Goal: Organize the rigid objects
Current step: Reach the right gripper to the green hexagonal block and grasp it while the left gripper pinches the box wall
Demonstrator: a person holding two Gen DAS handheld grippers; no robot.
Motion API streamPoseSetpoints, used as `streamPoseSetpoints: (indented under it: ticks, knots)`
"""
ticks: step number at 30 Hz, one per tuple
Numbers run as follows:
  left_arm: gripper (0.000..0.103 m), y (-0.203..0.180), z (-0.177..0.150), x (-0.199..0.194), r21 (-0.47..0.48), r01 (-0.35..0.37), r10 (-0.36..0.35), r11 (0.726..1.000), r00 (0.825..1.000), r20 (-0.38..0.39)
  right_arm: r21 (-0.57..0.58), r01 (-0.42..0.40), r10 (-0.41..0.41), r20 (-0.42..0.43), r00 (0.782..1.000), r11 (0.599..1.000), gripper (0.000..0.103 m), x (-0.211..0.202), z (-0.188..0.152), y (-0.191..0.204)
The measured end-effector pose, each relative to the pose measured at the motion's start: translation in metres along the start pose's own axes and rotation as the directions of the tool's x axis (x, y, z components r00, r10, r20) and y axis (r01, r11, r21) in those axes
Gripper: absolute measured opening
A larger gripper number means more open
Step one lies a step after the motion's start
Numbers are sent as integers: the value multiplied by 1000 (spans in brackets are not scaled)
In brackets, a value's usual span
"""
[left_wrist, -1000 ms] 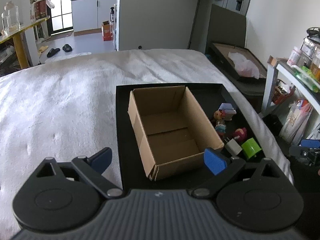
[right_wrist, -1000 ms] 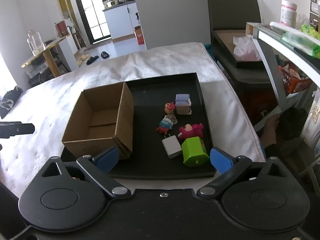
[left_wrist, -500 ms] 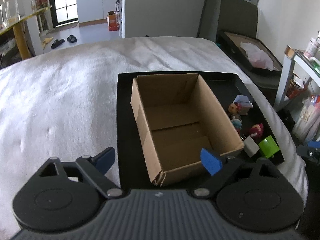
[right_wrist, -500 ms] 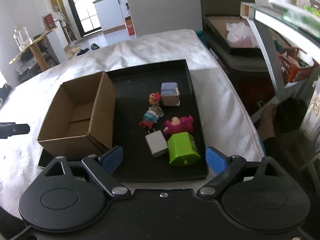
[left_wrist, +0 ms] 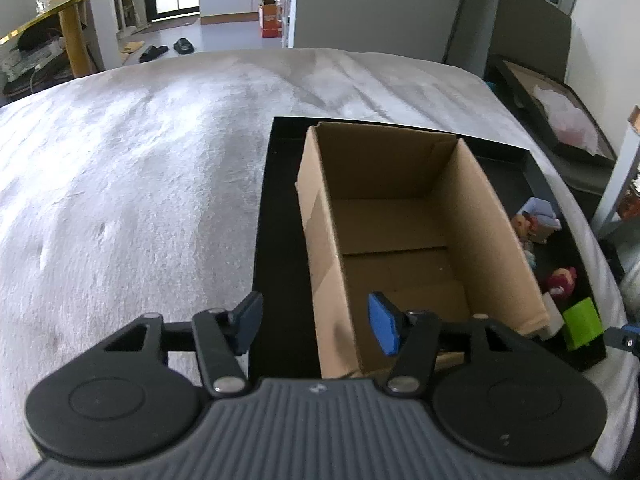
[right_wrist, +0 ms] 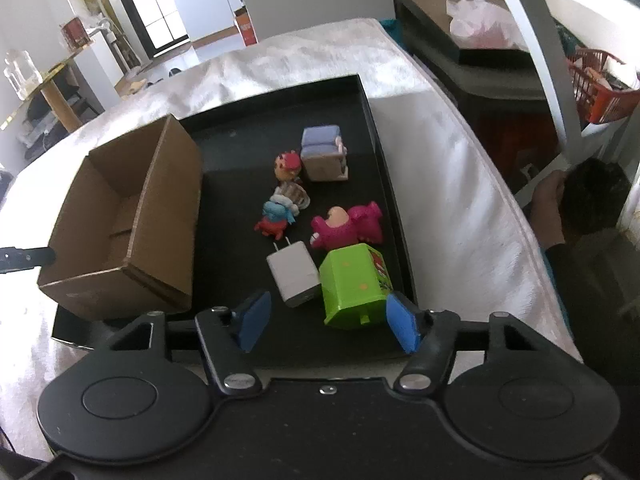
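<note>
An open, empty cardboard box (left_wrist: 400,236) (right_wrist: 120,220) stands on the left part of a black tray (left_wrist: 280,248) (right_wrist: 360,128). Right of it on the tray lie a white charger (right_wrist: 294,276), a green block (right_wrist: 356,290), a pink figure (right_wrist: 348,226), a blue-and-red figure (right_wrist: 276,216), an orange-headed figure (right_wrist: 288,166) and a purple-topped block (right_wrist: 323,154). My left gripper (left_wrist: 316,322) is open, its fingers straddling the box's near left wall. My right gripper (right_wrist: 328,320) is open, just in front of the charger and green block.
The tray rests on a white cloth-covered surface (left_wrist: 140,168). A grey shelf frame (right_wrist: 536,40) with a red basket (right_wrist: 600,92) stands at the right. A dark tray with a pink bag (right_wrist: 480,28) lies beyond. A yellow table (left_wrist: 60,12) stands far left.
Both grippers have moved forward and down toward the tray. The left has narrowed and now straddles the box's left wall. The right has narrowed and come close to the charger and green block.
</note>
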State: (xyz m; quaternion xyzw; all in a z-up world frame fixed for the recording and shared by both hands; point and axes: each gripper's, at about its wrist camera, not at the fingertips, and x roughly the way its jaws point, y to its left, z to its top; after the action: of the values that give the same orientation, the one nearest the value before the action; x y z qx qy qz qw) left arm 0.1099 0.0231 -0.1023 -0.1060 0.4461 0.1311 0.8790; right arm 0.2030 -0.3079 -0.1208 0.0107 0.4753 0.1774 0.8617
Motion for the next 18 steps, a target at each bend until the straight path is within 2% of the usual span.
streamPoseSetpoints:
  ticks: [4, 5, 14, 18]
  knots:
    - [54, 0, 1, 9, -15, -7, 7, 1000, 1000, 1, 26, 6, -5, -33, 999, 1000, 47, 15, 1, -7]
    - [53, -1, 0, 10, -14, -15, 15, 1000, 1000, -1, 31, 4, -3, -34, 999, 1000, 46, 18, 2, -8]
    - [28, -7, 4, 34, -27, -26, 25, 999, 999, -40, 14, 21, -21, -33, 999, 1000, 47, 39, 15, -13]
    - [18, -11, 1, 37, -12, -32, 32, 999, 999, -37, -28, 18, -18, -28, 999, 999, 52, 50, 19, -11]
